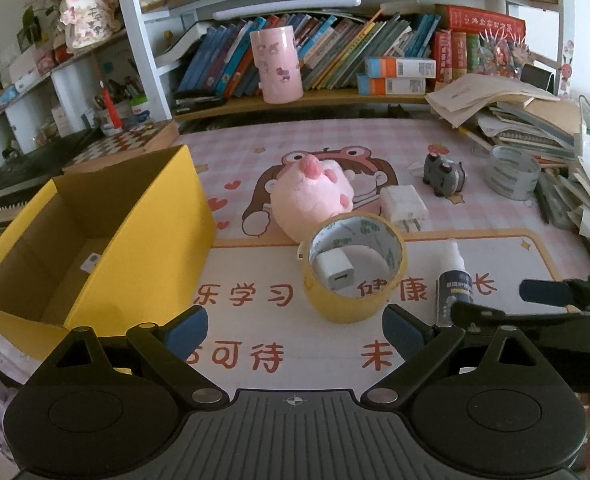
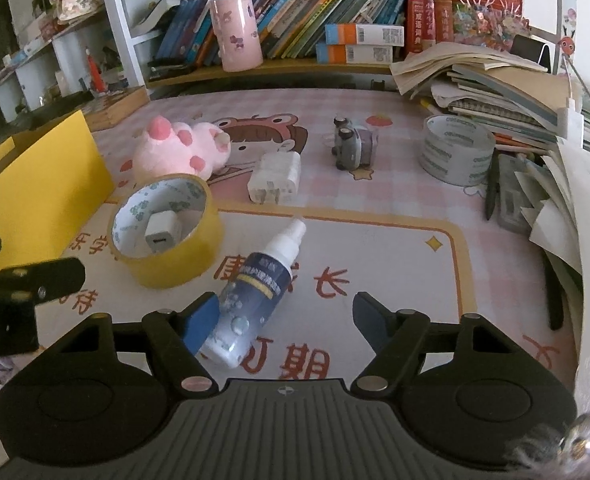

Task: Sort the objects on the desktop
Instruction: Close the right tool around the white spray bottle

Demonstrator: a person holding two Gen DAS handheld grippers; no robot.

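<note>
A spray bottle (image 2: pixel 251 284) with a dark blue label lies on the desk mat between my right gripper's (image 2: pixel 286 320) fingers. It rests against the left pad while the right pad stands apart, so the gripper is open. My left gripper (image 1: pixel 295 332) hangs open over the mat, with nothing in it, just in front of a yellow tape roll (image 1: pixel 347 308). A small white charger (image 1: pixel 335 270) sits inside that roll. Behind it lie a pink plush (image 1: pixel 315 196) and a white plug adapter (image 1: pixel 403 204). An open yellow box (image 1: pixel 95 248) stands at the left.
A grey toy (image 2: pixel 351 148) and a clear tape roll (image 2: pixel 455 156) sit farther back on the right. Piled books and papers (image 2: pixel 515 92) crowd the right edge. A pink cylinder (image 2: pixel 239 32) stands on the bookshelf behind.
</note>
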